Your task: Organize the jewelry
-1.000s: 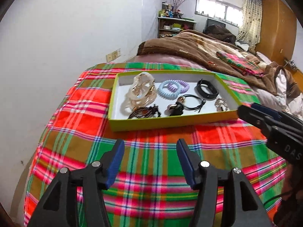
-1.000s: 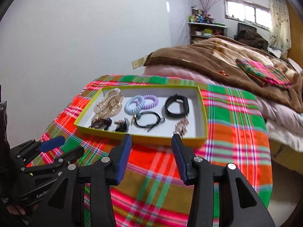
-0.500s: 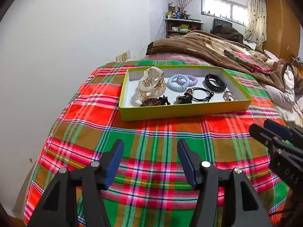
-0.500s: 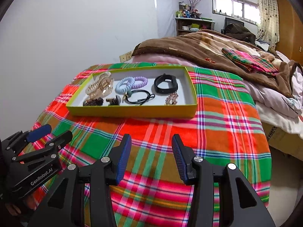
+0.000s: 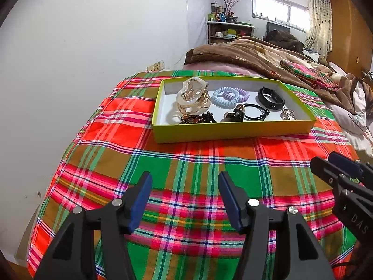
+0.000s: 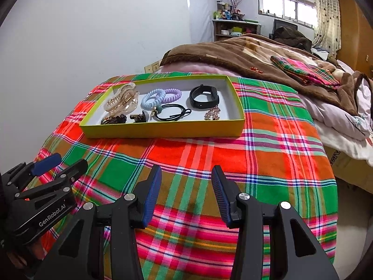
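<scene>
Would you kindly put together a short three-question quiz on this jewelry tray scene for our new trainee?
1. True or false: the left tool grips the black wristband.
2. Which lies at the yellow tray's left end? A) clear hair claw B) black hair tie C) the wristband
3. Fill in: the blue spiral hair tie touches a ____ one.

Key: 1 false; 2 A; 3 purple.

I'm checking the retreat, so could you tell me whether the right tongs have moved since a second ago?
Yes. The right tongs have pulled back from the yellow-green tray: more plaid cloth now lies between their tips and its front wall.
</scene>
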Action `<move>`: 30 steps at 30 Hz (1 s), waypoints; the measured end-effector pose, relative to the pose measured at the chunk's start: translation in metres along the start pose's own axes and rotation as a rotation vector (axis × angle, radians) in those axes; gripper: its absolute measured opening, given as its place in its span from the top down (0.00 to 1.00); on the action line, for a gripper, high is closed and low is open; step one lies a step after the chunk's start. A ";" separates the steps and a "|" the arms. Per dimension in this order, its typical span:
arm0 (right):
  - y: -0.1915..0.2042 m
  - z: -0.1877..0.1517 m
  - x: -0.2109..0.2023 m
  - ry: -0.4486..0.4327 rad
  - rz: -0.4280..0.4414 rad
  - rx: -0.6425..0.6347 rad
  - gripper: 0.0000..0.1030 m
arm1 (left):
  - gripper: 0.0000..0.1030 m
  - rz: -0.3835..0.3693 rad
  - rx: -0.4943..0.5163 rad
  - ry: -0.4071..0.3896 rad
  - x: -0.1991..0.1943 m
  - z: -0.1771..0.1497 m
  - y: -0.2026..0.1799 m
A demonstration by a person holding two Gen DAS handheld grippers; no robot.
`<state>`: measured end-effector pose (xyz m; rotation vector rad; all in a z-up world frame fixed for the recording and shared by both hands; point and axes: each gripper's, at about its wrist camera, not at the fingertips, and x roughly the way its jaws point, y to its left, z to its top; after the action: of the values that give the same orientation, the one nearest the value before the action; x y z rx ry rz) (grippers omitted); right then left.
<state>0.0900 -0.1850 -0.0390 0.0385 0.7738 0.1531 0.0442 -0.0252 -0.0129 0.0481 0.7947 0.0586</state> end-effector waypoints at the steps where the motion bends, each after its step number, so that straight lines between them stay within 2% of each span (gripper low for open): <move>1: 0.001 0.000 0.001 0.002 0.001 -0.001 0.56 | 0.41 0.006 0.000 0.002 0.001 0.000 0.000; 30: 0.005 0.000 -0.004 -0.007 0.010 -0.001 0.56 | 0.41 0.006 -0.008 -0.005 -0.003 0.001 0.001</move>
<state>0.0871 -0.1803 -0.0356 0.0418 0.7667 0.1628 0.0432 -0.0242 -0.0102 0.0435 0.7889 0.0672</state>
